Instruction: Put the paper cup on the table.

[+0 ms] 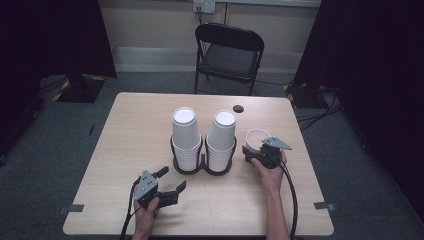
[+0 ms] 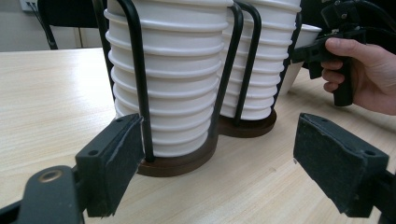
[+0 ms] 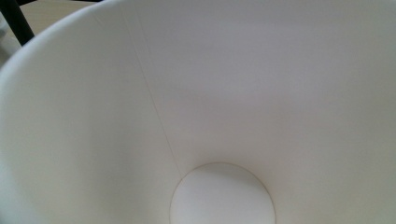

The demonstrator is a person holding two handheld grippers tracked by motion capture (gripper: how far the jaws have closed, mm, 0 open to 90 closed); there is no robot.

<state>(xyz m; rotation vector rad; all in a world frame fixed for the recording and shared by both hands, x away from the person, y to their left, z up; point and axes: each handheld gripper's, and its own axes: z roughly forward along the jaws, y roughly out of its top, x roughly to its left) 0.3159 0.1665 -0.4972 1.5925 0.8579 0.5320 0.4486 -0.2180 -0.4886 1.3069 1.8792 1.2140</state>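
The single paper cup [image 1: 257, 138] stands upright, mouth up, on the counter [image 1: 130, 130] at about three o'clock from the double black holder [image 1: 202, 167], just beside the right-hand stack of cups [image 1: 222, 140] and apart from it. Judging by that, one cup is already free of the stacks and standing alone, while both stacks, the left stack [image 1: 186, 137] included, are full and tall, so most of any handing-out of cups looks to be ahead. The right gripper [image 1: 260, 148] sits at the cup's rim on the side toward the person, roughly six o'clock of the cup; the right gripper view looks straight down the white inside to the round bottom [image 3: 222, 193], which suggests the rim wall lies between the jaws. Whether those jaws are pinched on the rim or merely around it I cannot tell, since neither pad is visible there. The left gripper [image 1: 170, 181] rests low near the counter's front edge, at about seven o'clock from the holder and well apart from the single cup; its jaws are spread wide with nothing between them, pointing at the foot of the left stack [image 2: 168, 93]. In the left gripper view the other hand [image 2: 364, 74] shows far off at two o'clock beside the lone cup.
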